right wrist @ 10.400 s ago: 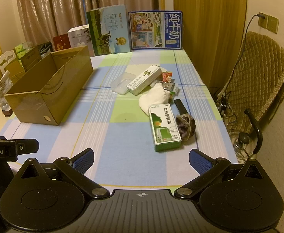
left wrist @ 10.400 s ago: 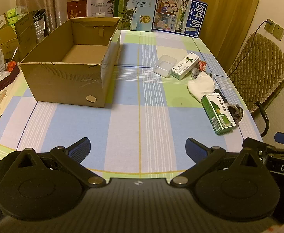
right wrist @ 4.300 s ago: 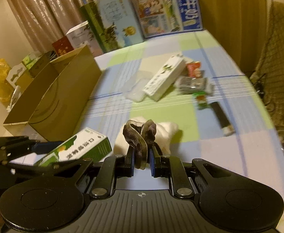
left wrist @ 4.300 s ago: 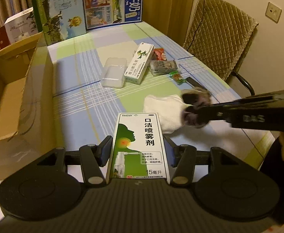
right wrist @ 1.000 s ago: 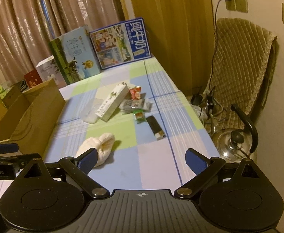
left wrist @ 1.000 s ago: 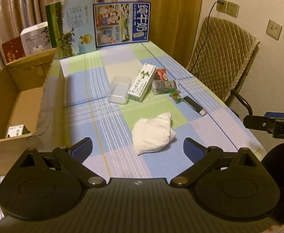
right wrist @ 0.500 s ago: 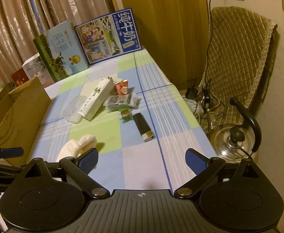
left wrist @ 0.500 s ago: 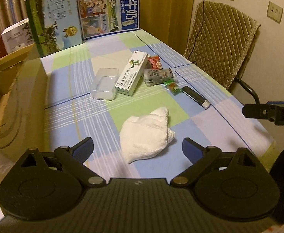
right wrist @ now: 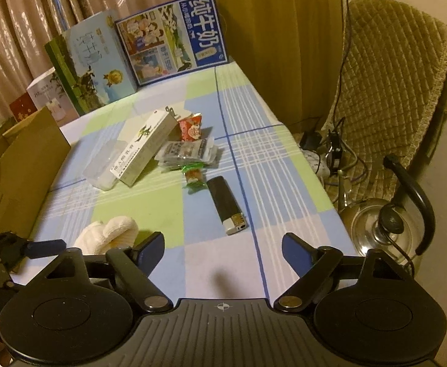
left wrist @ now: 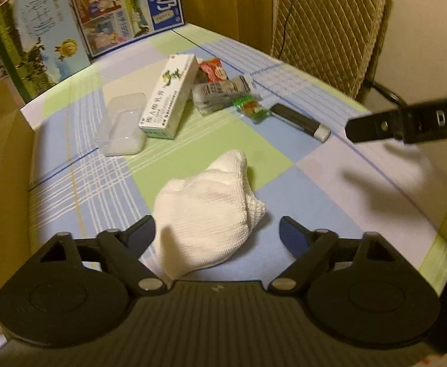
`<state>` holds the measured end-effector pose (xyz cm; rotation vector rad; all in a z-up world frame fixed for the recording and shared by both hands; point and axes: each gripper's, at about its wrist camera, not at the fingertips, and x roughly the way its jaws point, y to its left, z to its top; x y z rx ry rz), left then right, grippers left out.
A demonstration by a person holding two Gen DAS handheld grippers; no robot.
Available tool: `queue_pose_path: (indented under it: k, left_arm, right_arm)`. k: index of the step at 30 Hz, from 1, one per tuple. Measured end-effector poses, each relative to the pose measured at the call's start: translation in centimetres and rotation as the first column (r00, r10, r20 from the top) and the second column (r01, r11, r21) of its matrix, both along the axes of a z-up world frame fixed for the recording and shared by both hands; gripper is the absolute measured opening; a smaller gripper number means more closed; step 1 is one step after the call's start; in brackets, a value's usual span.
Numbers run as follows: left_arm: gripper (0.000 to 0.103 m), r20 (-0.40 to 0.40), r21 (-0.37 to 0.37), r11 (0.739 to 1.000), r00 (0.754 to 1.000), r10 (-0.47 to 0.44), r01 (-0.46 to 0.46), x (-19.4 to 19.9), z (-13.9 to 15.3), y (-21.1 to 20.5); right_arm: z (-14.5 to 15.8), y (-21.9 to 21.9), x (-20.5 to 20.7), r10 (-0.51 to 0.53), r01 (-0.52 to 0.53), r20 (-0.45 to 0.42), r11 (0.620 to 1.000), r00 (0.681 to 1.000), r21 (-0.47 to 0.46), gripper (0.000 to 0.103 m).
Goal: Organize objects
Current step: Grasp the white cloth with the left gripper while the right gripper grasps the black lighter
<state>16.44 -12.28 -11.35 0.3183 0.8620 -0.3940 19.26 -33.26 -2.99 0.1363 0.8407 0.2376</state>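
A white knitted cloth (left wrist: 206, 211) lies on the checked tablecloth, just in front of my open, empty left gripper (left wrist: 217, 234); it also shows in the right wrist view (right wrist: 105, 234). My right gripper (right wrist: 223, 249) is open and empty, with a black lighter (right wrist: 226, 203) lying just ahead of it. Further back lie a white medicine box (left wrist: 170, 94), a clear plastic case (left wrist: 122, 125), a silver packet (left wrist: 222, 91), a red packet (left wrist: 212, 68) and a green-wrapped candy (left wrist: 249, 107). The cardboard box (right wrist: 18, 165) stands at the left.
Milk cartons (right wrist: 168, 39) and other boxes stand along the table's far edge. A quilted chair (right wrist: 391, 98) and a steel kettle (right wrist: 385, 229) are off the table's right edge, with cables on the floor.
My left gripper has moved forward and down to the white cloth. My right gripper has moved forward toward the lighter. Both stay open.
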Motion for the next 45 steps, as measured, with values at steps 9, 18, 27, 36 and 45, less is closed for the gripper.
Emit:
queue_pose_path:
  k: [9,18,27,36,45]
  left_arm:
    - [0.054,0.011,0.025,1.0,1.0,-0.005,0.005,1.5,-1.6,0.4]
    - [0.027,0.019,-0.035,0.997,0.997,0.077,-0.076,2.9,-0.2,2.3]
    - [0.027,0.022,-0.058,0.992,0.993,0.112,-0.11,2.5,0.5,3.7]
    - [0.027,-0.002,-0.058,0.989,0.99,0.139,-0.139,1.4,0.1,4.9]
    - [0.027,-0.008,-0.071,0.985,0.988,0.156,-0.156,1.4,0.3,5.2]
  right_arm:
    - [-2.5,1.6,3.3,0.07,-0.072,-0.027,0.995,0.997,-0.073,0.066]
    - [-4.4,2.3,5.5,0.095,-0.098,-0.03,0.985,0.995,-0.145,0.05]
    - [-4.4,4.4,4.6,0.163,-0.164,-0.023,0.969,0.986,-0.183,0.021]
    - [-4.1,7.3,1.7,0.387,-0.386,-0.026,0.909,0.922,-0.155,0.021]
    - [-4.5,7.8,2.5,0.338,-0.338,-0.023,0.929,0.941,-0.15,0.033]
